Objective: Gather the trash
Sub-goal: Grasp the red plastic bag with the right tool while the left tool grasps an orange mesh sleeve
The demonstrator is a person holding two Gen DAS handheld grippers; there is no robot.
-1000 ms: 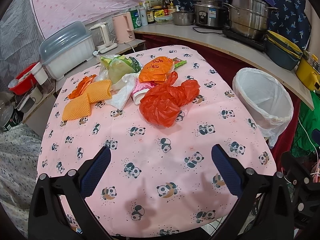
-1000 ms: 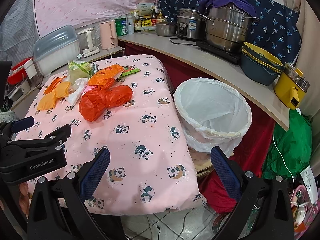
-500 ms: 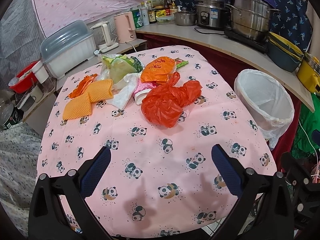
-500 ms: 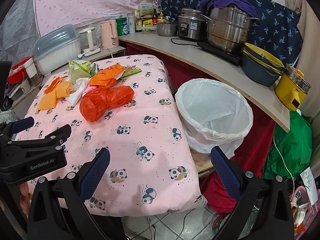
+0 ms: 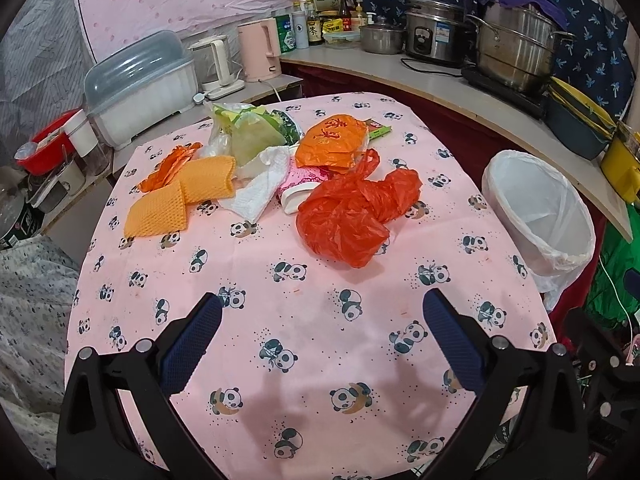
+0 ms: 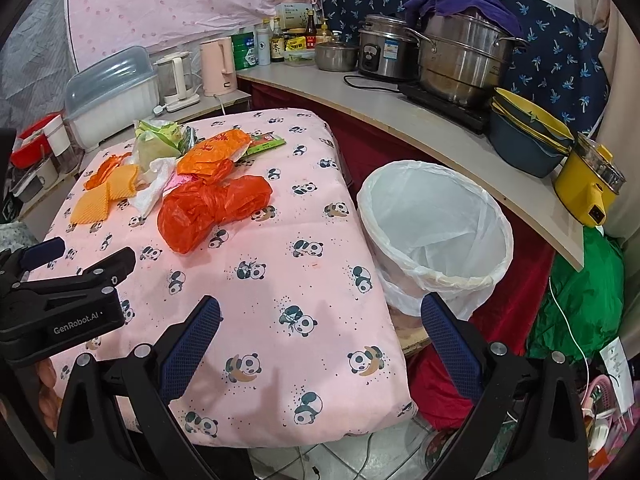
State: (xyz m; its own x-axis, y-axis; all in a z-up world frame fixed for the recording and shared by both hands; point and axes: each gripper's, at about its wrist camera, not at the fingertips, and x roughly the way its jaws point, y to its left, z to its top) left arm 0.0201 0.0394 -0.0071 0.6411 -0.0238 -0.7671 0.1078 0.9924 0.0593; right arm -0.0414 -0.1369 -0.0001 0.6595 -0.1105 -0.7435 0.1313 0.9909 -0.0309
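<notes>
Red plastic bag (image 5: pixel 352 216) lies nearest — approach step; left gripper (image 5: pixel 322 344) and right gripper (image 6: pixel 320 340) both spread wide, empty, bin (image 6: pixel 436 236) waiting beside.

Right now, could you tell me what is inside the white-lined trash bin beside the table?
The trash bin shows only its white liner, with no trash visible. Its near wall hides part of the bottom.

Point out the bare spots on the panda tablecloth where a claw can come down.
Bare: the near half of the tablecloth, from the red plastic bag to both open claws, and the strip toward the bin. Crowded: the far end, around the orange mesh pads.
</notes>
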